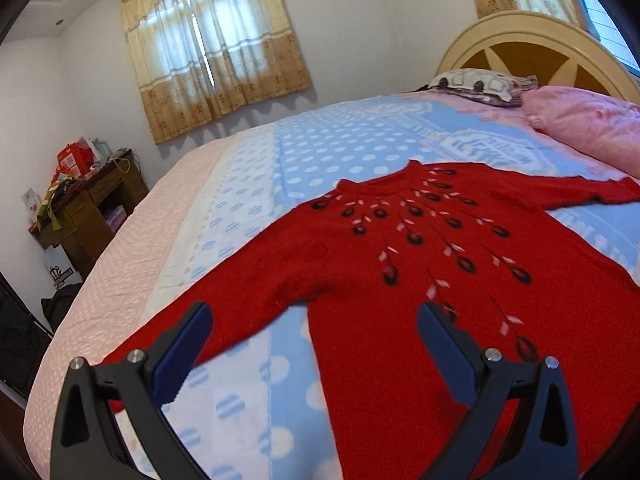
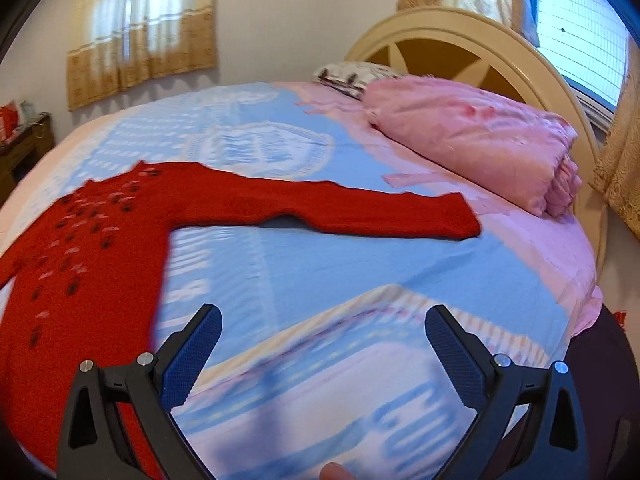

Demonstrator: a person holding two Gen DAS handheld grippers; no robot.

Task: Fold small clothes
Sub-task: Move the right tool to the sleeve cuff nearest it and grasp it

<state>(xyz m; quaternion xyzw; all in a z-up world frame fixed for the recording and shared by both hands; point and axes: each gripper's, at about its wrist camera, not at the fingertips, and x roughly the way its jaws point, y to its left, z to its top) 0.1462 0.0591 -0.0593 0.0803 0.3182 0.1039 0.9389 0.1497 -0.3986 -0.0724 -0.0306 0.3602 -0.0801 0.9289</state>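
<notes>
Basically, bed [image 1: 248, 168] works as the folding surface: red sweater [image 1: 400, 264] lies flat, front up, sleeves spread, presumably staged for the first fold. Left gripper [image 1: 314, 336], jaws wide, empty, hovers at lower centre over armpit and body. Right gripper [image 2: 322, 340], also wide, empty, sits lower centre over bare blanket; sweater left of it, sleeve [image 2: 340, 208] above across mid-frame.

Soft daylight glows through the curtained window [image 1: 212, 44] at eleven o'clock, blown out white (no hard shadows anywhere). Fisheye bending darkens every corner. In the right wrist view, motion blur smears the bedspread [image 2: 320, 360] toward six o'clock.
</notes>
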